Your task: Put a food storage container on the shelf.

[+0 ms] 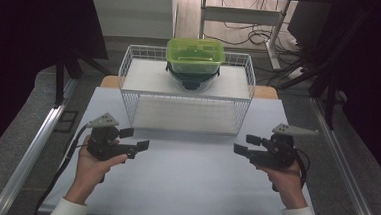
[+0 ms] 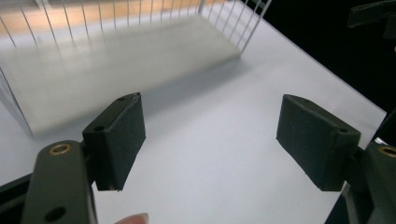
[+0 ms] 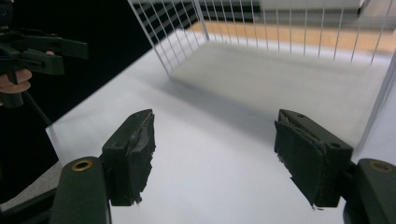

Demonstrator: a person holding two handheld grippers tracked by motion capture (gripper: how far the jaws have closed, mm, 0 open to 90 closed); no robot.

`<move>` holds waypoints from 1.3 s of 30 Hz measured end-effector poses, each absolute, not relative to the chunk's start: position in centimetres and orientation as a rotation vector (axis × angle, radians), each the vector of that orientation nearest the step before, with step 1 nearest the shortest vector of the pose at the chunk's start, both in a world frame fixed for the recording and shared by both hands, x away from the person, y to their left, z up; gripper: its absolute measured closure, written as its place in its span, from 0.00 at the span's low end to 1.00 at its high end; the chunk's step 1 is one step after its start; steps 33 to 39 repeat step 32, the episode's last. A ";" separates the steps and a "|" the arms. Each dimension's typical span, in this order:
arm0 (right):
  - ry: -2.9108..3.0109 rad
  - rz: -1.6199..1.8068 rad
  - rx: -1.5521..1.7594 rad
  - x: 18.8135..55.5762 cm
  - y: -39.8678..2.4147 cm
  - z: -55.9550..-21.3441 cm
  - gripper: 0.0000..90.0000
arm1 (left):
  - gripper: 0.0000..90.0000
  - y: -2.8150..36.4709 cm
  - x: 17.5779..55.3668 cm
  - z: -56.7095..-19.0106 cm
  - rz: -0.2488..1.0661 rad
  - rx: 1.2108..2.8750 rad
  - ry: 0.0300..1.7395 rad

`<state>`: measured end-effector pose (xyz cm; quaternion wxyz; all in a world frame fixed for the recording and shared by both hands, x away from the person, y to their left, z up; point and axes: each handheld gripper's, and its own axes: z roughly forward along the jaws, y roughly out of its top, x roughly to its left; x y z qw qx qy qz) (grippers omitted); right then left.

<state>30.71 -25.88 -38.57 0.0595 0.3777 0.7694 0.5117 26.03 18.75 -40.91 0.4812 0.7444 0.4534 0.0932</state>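
White tabletop [image 1: 189, 177] carries a white wire two-tier rack [image 1: 130, 69]; on its upper shelf sits a translucent green lidded plastic container [image 1: 195, 55] atop a dark bowl [image 1: 192, 79], well apart from both grippers. Left gripper [image 1: 140, 138] and right gripper [image 1: 244, 144] hover low, nothing held. Left gripper view: jaws spread, empty. Right gripper view: same. Judged approach stage; next move calls for reaching up to the container.
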 end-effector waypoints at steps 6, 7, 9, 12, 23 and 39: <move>2.351 1.443 1.217 29.7 -26.8 -41.9 0.32 | 0.26 18.6 25.2 -44.3 0.186 1.851 1.145; 2.351 1.426 1.224 29.6 -27.0 -42.3 0.32 | 0.26 18.6 25.1 -44.7 0.192 1.873 1.149; 2.353 1.413 1.235 29.4 -27.2 -42.9 0.32 | 0.26 18.7 25.0 -45.5 0.199 1.889 1.160; 2.377 1.372 1.233 29.3 -27.6 -43.9 0.32 | 0.25 18.9 25.1 -46.5 0.197 1.919 1.182; 2.395 1.343 1.229 29.1 -27.5 -44.5 0.31 | 0.25 19.3 25.1 -46.6 0.202 1.899 1.192; 2.368 1.340 1.249 29.4 -28.0 -44.5 0.26 | 0.25 19.6 25.2 -46.8 0.220 1.893 1.206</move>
